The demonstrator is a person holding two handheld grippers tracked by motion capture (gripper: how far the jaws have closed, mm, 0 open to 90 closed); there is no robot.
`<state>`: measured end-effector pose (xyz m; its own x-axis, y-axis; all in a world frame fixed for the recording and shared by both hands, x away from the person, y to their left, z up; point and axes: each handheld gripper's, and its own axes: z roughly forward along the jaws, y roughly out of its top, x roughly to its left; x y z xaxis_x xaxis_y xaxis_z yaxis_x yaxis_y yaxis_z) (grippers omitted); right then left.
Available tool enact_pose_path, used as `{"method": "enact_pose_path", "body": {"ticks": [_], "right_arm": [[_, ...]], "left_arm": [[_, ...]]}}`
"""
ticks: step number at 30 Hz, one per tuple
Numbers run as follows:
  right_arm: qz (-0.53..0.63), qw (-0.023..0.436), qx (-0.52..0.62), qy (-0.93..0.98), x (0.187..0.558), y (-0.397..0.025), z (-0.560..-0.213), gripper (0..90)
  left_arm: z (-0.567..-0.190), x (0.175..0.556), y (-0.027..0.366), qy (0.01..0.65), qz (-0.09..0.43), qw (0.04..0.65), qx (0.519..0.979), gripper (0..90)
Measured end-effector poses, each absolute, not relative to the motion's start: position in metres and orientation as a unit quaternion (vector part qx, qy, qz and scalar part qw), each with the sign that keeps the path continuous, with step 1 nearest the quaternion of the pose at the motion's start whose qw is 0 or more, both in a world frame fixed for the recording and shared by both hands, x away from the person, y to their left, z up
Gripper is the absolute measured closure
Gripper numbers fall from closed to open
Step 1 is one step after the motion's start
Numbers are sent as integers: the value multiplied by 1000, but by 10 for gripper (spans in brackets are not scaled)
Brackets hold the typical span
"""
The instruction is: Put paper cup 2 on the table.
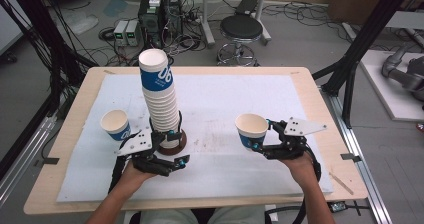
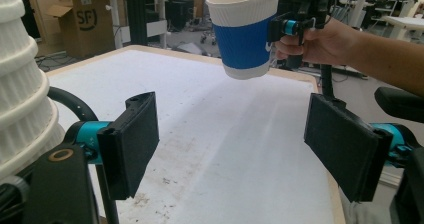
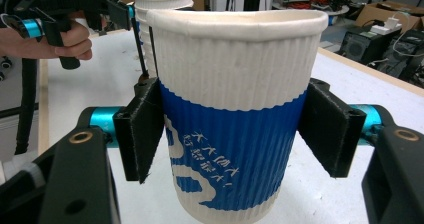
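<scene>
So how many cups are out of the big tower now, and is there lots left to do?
Two look done or under way: one single cup stands alone on the mat, left of the stack. The right gripper is shut on a second cup, lifted above the table. The left gripper is open at the stack's base. Many cups remain stacked, so probably most of the job is left.

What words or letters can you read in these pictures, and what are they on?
"SF" stands on the cardboard box behind the table, seen in the left gripper view.
White characters stand on the blue band of the held cup; they are too blurred to read.
A white mark stands on the top cup of the stack; it is unreadable.
</scene>
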<state>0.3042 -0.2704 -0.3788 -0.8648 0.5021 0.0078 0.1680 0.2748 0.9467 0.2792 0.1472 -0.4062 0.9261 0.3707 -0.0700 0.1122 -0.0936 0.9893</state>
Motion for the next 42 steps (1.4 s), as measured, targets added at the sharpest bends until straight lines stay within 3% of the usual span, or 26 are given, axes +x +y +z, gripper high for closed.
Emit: {"method": "enact_pose_path", "body": {"ticks": [16, 33, 42], "right_arm": [[569, 167, 241, 768, 314, -276, -383, 309], [532, 230, 344, 739, 354, -281, -401, 307], [479, 213, 412, 745, 374, -282, -424, 307]], "left_arm": [[-408, 280, 146, 168, 96, 649, 735, 216], [-408, 279, 146, 166, 96, 650, 736, 216], [-409, 279, 145, 165, 93, 648, 737, 216]]}}
